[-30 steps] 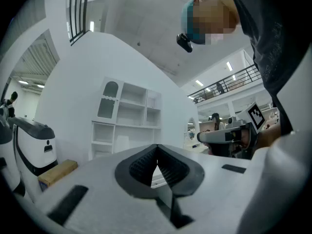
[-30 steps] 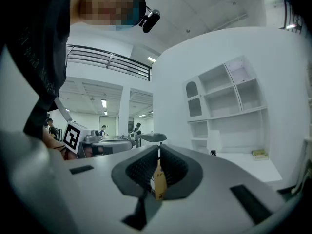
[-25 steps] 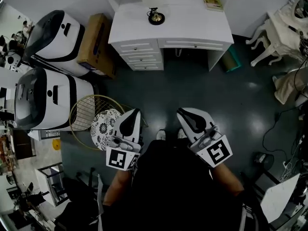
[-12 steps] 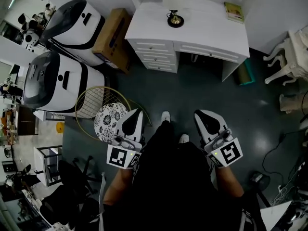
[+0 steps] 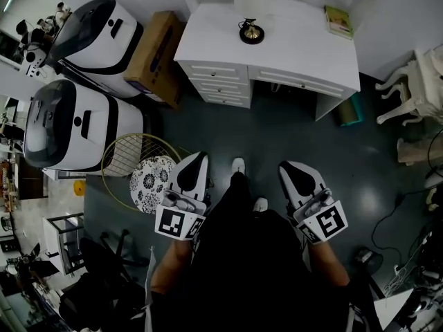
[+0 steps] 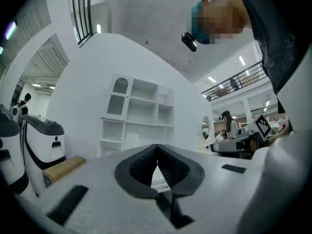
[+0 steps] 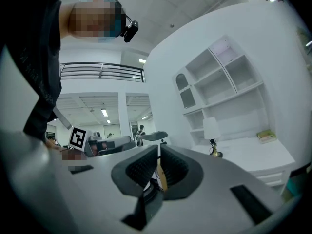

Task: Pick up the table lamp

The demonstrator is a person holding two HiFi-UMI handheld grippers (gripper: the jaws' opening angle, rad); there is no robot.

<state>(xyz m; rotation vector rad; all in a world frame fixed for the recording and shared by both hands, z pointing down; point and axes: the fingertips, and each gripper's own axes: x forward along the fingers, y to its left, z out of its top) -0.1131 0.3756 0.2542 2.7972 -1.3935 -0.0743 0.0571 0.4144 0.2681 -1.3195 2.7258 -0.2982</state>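
The table lamp, a white shade on a brass stem and dark round base, stands at the back of the white desk, far ahead of both grippers. It also shows small in the right gripper view as the lamp, and its shade is faint in the left gripper view. My left gripper and right gripper are held level at waist height, pointing toward the desk. Both are shut with nothing between the jaws, as seen on the left gripper and right gripper.
Two white-and-black machines and a cardboard box stand left of the desk. A wire stool with a patterned seat is beside my left gripper. A green book lies on the desk's right end; a white chair stands right.
The desk and lamp have shifted right in the head view and look a little nearer. Both grippers stay shut and low in front of the person.
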